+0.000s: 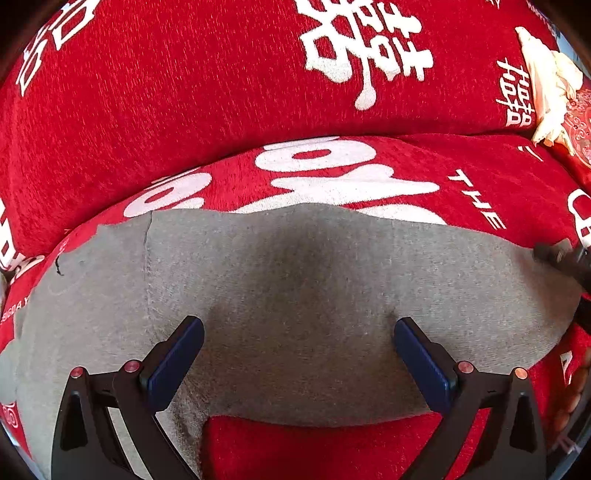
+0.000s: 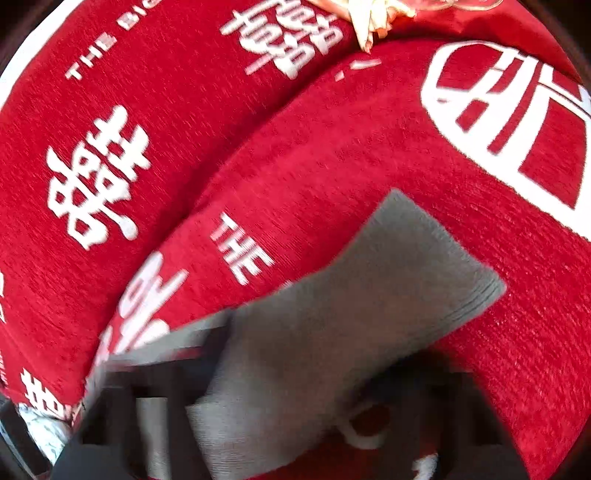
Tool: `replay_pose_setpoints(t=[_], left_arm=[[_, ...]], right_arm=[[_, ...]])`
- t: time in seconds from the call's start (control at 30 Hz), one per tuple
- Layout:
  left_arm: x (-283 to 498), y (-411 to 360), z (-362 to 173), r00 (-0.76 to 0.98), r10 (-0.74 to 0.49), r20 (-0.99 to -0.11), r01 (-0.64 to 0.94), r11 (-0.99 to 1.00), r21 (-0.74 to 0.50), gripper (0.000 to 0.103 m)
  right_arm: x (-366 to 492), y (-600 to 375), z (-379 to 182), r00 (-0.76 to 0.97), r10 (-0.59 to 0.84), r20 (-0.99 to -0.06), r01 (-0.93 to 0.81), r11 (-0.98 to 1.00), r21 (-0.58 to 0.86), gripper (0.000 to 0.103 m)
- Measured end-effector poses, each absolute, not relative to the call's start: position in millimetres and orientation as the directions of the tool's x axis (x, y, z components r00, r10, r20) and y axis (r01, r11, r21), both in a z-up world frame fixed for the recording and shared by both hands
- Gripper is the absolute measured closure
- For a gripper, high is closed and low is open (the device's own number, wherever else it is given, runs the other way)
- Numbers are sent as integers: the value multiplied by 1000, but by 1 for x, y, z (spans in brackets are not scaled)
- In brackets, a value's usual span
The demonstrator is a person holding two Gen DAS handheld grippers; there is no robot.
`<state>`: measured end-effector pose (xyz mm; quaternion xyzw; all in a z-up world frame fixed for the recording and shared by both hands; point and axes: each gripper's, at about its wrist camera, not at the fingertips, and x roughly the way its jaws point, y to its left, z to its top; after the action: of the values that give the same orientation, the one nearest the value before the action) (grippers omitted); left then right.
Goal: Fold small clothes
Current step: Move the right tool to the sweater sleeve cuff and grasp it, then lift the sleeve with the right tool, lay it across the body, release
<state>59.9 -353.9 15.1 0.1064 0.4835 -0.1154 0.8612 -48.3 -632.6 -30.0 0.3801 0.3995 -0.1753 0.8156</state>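
A grey sock (image 1: 295, 295) lies flat across a red seat cover with white lettering (image 1: 406, 158). My left gripper (image 1: 299, 332) hovers just above the sock's near half, open, its blue pads (image 1: 177, 362) wide apart and holding nothing. At the sock's right end a dark tip of my right gripper (image 1: 561, 254) meets the fabric. In the blurred right wrist view the sock (image 2: 369, 288) runs from its ribbed cuff (image 2: 476, 291) down between the fingers of my right gripper (image 2: 295, 391), which looks shut on the bunched cloth.
The red backrest cushion (image 1: 184, 92) rises right behind the seat. A crumpled cream cloth (image 1: 550, 85) lies at the back right, also seen as a cream cloth (image 2: 369, 22) in the right wrist view. Something white and patterned (image 2: 40, 432) shows at the lower left.
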Motion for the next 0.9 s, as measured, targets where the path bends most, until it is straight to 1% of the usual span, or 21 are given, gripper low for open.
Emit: replay_pose_setpoints(t=[0.03,0.1,0.27,0.33,0.47,0.57,0.73,0.9], left_arm=[[60,-354,14,504,-95,-859,300,951,71,0],[59,-355,13,502,-96,-859,299,952,69,0],[58,-359,13,508,-96,-856,308,948,77,0],[57,-358,14,510,-93,-855,311,947,83,0],[55,-342,22,542,-55,-838,296,946,130,0],[55,-320,27,541,-53,-839,277,954,118,0],[49,-279,34,552,-30,-833,238,963,123,0],[44,-236,42,564,-28,-825,205,973,107,0]], right_arm=[[-48,-635,-38,612,61,-788,589,631,506,98],[-51,-637,-37,631,71,-772,574,627,527,98],[-62,-629,1,685,-17,-728,540,682,492,98],[-64,-626,11,682,-69,-728,551,703,449,99],[-62,-624,12,656,-103,-748,575,711,406,99],[-59,-622,9,654,-88,-751,578,698,422,99],[-54,-602,24,699,-45,-713,517,720,462,99],[-41,-573,29,711,2,-704,474,737,481,99]])
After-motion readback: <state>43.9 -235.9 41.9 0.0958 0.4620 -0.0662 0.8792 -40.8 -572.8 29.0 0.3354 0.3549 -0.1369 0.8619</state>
